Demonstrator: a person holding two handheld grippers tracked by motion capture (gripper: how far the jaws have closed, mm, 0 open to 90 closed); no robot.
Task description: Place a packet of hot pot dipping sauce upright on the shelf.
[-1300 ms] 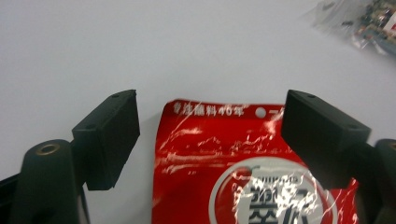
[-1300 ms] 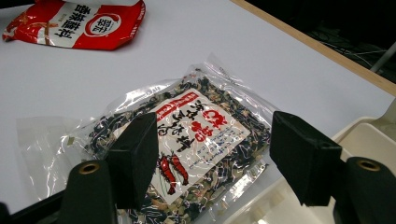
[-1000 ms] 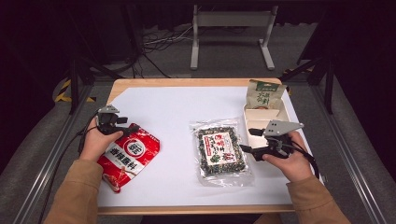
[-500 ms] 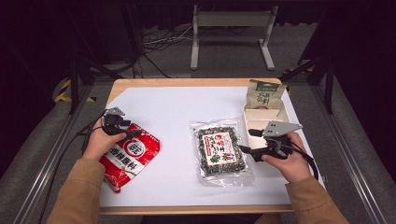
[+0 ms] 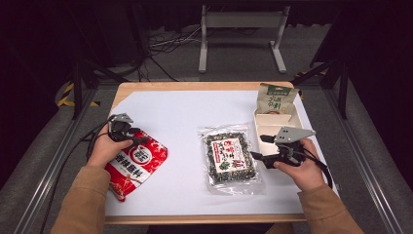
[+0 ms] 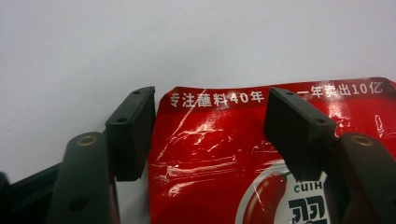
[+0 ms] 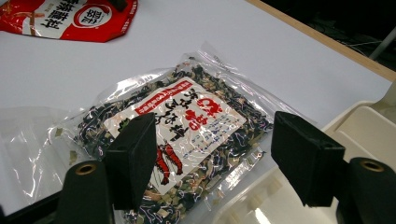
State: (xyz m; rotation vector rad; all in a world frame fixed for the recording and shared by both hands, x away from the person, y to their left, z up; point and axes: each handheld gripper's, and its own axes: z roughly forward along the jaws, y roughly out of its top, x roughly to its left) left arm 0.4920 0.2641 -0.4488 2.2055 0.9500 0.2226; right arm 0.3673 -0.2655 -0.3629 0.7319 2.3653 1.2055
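From the high view I have both hands on the counter (image 5: pixel 185 112), a wooden top under a white sheet. My left claw (image 5: pixel 139 140) sits at the upper end of the red seasoning packet (image 5: pixel 134 163), which lies flat at the left of the sheet, tilted. My right claw (image 5: pixel 258 147) rests between the clear seaweed packet (image 5: pixel 230 158) at the middle and the cream compartment tray (image 5: pixel 272 124) at the right edge. A green-and-white pouch (image 5: pixel 276 100) stands upright at the tray's far end; neither claw camera picks that up.

The left gripper view gives what the overhead cannot: the red packet's top edge (image 6: pixel 275 93) lies between the two black pads, with white characters printed along it and glossy, creased film catching the light. The jaws have just been closing, yet I see a gap at each pad, so nothing is gripped.

The right gripper view shows the seaweed packet (image 7: pixel 182 140) as crinkly transparent plastic, full of dark flakes, with a white label bearing red script and a shrimp drawing. Its jaws stand wide apart and hold nothing; one pad hangs over the packet's near corner, the other over the smooth moulded tray (image 7: pixel 355 126). The red packet (image 7: pixel 70 18) shows far off.
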